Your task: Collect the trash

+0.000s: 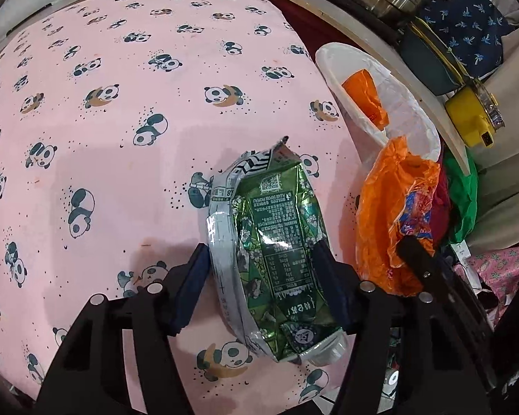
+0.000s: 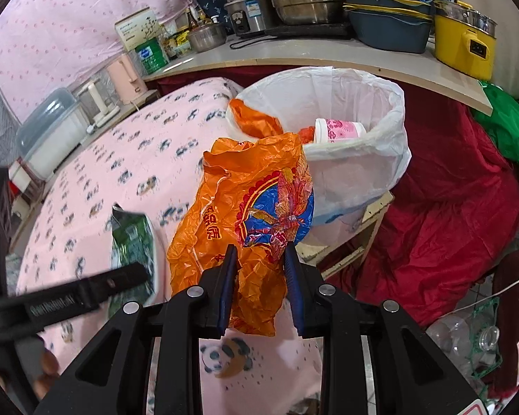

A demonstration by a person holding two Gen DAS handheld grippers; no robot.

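On the left, the left gripper [image 1: 261, 276] is pointing steeply down at the pink panda-print cloth [image 1: 121, 138], its blue pads sitting against both long sides of a flattened green drink carton [image 1: 276, 252] that is lying on the cloth. The left pad is touching the carton's silver edge and the right pad its green face, so the fingers are pinching the carton. Only the left wrist view is showing this grip plainly, along with the carton's printed label. In the right wrist view the carton [image 2: 131, 238] is showing just as a blurred green shape behind the left gripper's black finger [image 2: 97, 285], with a fingertip of the person's hand [image 2: 48, 363] at the lower left edge.

Further right, the right gripper [image 2: 259, 273] is tilting down and forward, its narrowly parted fingers clamping a crumpled orange plastic bag [image 2: 245, 207] with a blue and red print. The bag is hanging above the cloth's edge, just in front of the white-lined trash bin [image 2: 380, 110]. The right wrist view alone is looking into the bin, where a pink-patterned cup [image 2: 339, 129] and more orange plastic are lying. From the left wrist view the bag [image 1: 391, 200] is overlapping the bin's rim [image 1: 429, 138], and one black finger of the right gripper is reaching into it from the lower right.
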